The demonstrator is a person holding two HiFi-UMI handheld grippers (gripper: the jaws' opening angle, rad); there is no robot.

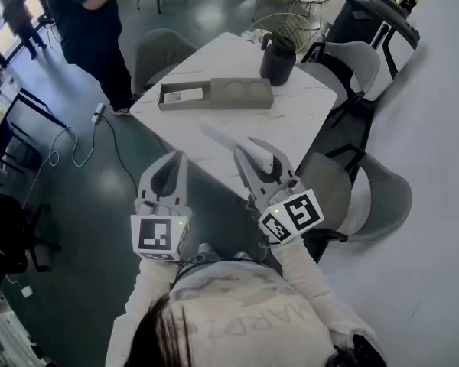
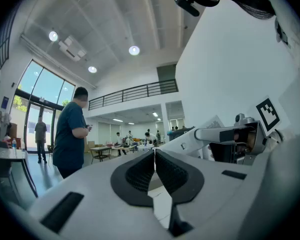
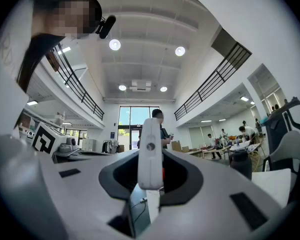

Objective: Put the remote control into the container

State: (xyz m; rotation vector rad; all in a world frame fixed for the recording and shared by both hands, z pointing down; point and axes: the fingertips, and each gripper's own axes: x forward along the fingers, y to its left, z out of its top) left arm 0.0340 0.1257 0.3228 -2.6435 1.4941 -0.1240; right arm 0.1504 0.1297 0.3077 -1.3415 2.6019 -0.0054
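A big hall with a dark green floor. A white table stands near a person and bears a grey container and a dark jug. The left gripper has its jaws together, empty. The right gripper clamps the white remote over the table's near edge, well apart from the container.

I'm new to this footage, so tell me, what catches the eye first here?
The white remote control is clamped in the right tool, held over the near edge of the white table. Farther back on it lies the grey container, a black jug beside it. The left tool is shut and empty.
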